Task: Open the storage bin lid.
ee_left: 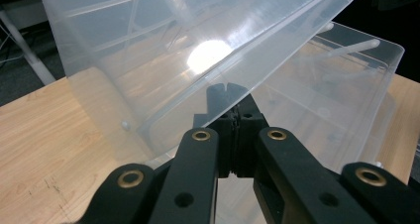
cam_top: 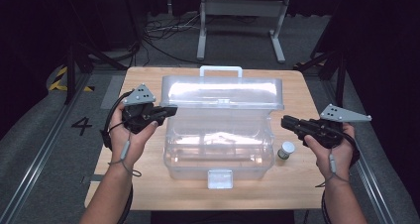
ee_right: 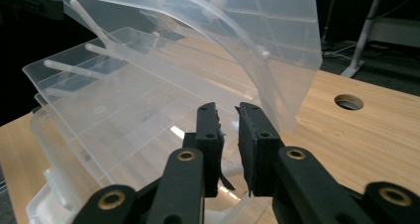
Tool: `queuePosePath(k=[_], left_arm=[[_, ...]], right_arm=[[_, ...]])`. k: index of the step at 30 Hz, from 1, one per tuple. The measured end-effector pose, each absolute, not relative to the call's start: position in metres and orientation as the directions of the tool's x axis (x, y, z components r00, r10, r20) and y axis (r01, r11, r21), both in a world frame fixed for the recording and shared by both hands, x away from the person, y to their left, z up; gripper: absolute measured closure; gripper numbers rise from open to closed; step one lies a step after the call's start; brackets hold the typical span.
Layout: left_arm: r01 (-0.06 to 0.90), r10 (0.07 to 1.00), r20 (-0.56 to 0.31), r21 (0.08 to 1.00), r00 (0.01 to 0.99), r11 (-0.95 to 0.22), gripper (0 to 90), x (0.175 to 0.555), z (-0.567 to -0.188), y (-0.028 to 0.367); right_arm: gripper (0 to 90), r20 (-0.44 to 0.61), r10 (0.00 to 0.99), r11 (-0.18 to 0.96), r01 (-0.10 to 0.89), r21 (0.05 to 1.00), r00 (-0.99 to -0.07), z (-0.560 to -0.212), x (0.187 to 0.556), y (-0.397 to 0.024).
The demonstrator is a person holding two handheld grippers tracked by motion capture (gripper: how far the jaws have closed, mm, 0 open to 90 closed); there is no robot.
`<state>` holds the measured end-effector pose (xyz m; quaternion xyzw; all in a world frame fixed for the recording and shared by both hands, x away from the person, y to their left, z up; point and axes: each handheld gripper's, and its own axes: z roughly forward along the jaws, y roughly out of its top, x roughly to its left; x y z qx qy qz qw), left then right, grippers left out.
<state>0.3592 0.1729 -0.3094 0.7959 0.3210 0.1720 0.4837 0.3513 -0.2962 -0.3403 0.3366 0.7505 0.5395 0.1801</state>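
A: High view, item one?
B: Clear plastic storage box [cam_top: 218, 149], centre of the wooden table [cam_top: 297, 184]. Its lid [cam_top: 223, 92] is raised, hinged along the 12 o'clock side, white handle [cam_top: 221, 70] on top. White latch [cam_top: 220, 179] at the box's 6 o'clock.

A: Grippers?
B: Left gripper [cam_top: 171, 111] at the box's 9 o'clock, its tip at the lid's left edge. Right gripper [cam_top: 285, 121] at 3 o'clock, just beside the box, apart from it. Small grey-capped jar [cam_top: 286, 149] on the table at about 4 o'clock from the box.

A: Left gripper view?
B: Jaws pressed together, pinching the lid's edge [ee_left: 218, 92]; the lid slants up toward 11 o'clock. Box body [ee_left: 341, 100] lies toward 2 o'clock.

A: Right gripper view?
B: Jaws slightly spread, a narrow gap between the pads [ee_right: 250, 130], nothing in it. Lid [ee_right: 247, 40] arches up at 12 o'clock; box body [ee_right: 124, 105] toward 10 o'clock. Round hole [ee_right: 348, 102] in the tabletop at 2 o'clock.
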Motion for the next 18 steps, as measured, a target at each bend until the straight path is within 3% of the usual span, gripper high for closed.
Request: queuePosePath(k=[8, 13, 18], left_arm=[[0.344, 0.673, -0.047, 0.884, 0.738, -0.316, 89.3, 0.363, -0.308, 0.173], [0.34, 0.671, -0.048, 0.888, 0.74, -0.311, 89.3, 0.366, -0.307, 0.174], [0.338, 0.67, -0.048, 0.888, 0.741, -0.311, 89.2, 0.368, -0.306, 0.174]], right_arm=[[56.3, 0.074, 0.768, 0.142, 0.282, 0.949, -0.636, -0.34, 0.353, -0.295], [48.1, 0.037, 0.802, 0.157, 0.271, 0.95, -0.596, -0.337, 0.359, -0.292], [45.4, -0.008, 0.81, 0.181, 0.238, 0.954, -0.586, -0.328, 0.364, -0.285]])
